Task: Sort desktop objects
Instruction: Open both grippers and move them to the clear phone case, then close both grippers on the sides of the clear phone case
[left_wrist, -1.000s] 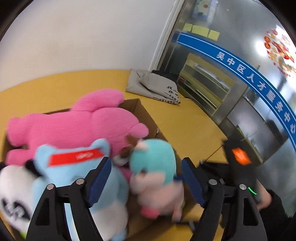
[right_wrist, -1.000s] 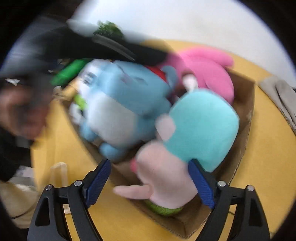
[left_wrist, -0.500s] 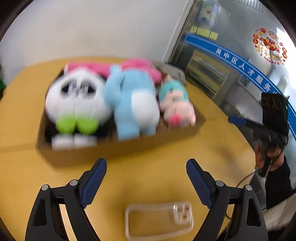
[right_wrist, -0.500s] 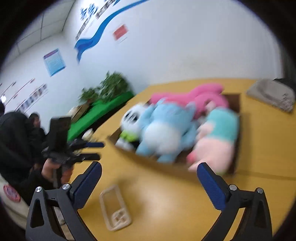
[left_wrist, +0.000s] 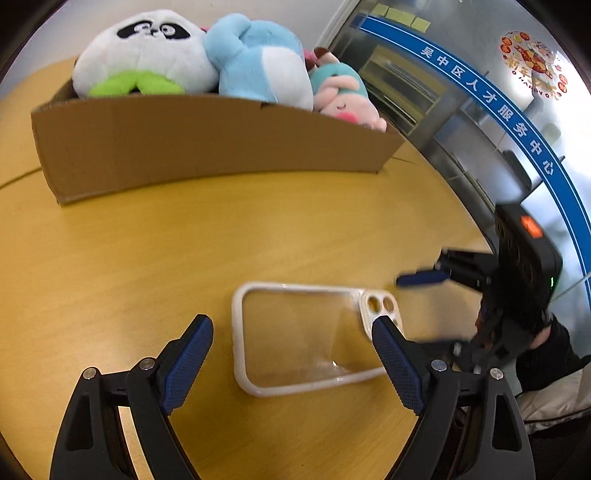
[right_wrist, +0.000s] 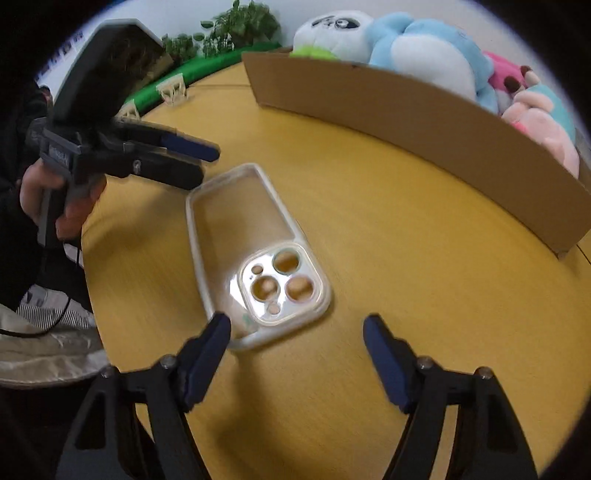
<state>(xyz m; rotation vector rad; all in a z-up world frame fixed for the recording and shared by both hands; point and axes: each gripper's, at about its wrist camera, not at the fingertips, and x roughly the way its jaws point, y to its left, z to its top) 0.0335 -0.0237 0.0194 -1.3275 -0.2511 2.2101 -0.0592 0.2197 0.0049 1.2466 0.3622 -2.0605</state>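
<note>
Your left gripper (left_wrist: 291, 356) hangs over the phone case (left_wrist: 306, 338), jaws apart; your right gripper (right_wrist: 297, 338) too, jaws apart; case flat on the table (left_wrist: 147, 266), near the box (left_wrist: 207, 144) of plush toys (left_wrist: 255, 55).

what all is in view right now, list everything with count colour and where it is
phone case: 1, clear with whitish rim, flat on the table between both tongs
cardboard box: 1, brown, far side of the table, holding the plush toys
panda plush: 1, white, black and green, left end of the box
blue plush: 1, light blue and white, middle of the box
pink plush: 1, hot pink, behind the blue one
teal and pink plush: 1, right end of the box
table: 1, yellow wood
plants: several, green, beyond the table
left tongs: 1, black with blue pads, open
right tongs: 1, black with blue pads, open
</note>
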